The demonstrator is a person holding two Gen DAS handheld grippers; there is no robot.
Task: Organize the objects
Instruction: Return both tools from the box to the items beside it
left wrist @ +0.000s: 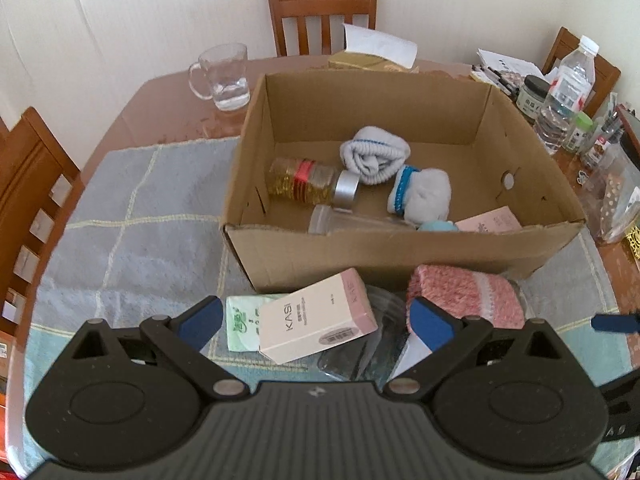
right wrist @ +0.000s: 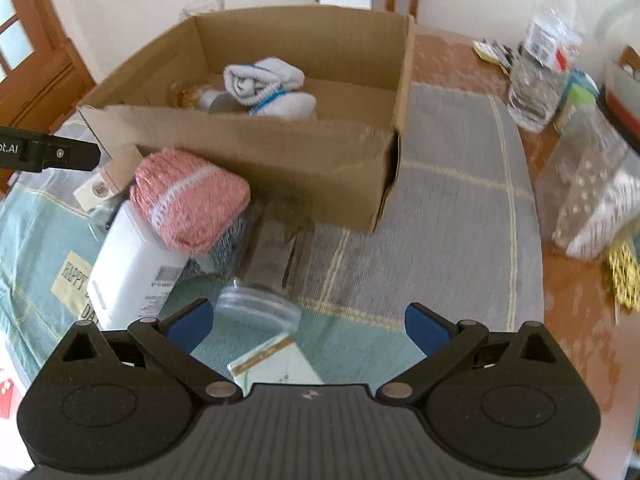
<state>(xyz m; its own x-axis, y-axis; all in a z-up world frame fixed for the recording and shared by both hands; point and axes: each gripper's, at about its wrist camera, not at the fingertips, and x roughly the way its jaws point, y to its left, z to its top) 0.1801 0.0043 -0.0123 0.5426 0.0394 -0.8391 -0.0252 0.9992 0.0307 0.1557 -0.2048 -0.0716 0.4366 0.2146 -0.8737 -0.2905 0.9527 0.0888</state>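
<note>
A cardboard box (left wrist: 400, 252) stands on the cloth-covered table and holds two rolled white socks (left wrist: 374, 154), a glass jar (left wrist: 308, 182) lying down, a clear bottle and a pink carton. In front of the box lie a pink KASI carton (left wrist: 316, 322), a green tissue pack (left wrist: 240, 326) and a pink knitted roll (left wrist: 468, 294). My left gripper (left wrist: 316, 322) is open, its fingers either side of the KASI carton. My right gripper (right wrist: 306, 326) is open above a clear lidded container (right wrist: 258, 306) and a small carton (right wrist: 276, 364). The knitted roll (right wrist: 188, 200) rests on a white bottle (right wrist: 132, 268).
A glass mug (left wrist: 222, 76) stands at the back left. Water bottles (left wrist: 568, 92), jars and papers crowd the table's right edge. A clear spotted bag (right wrist: 592, 200) lies right of the box. Wooden chairs (left wrist: 322, 12) surround the table. Grey checked cloth (left wrist: 132, 208) lies left of the box.
</note>
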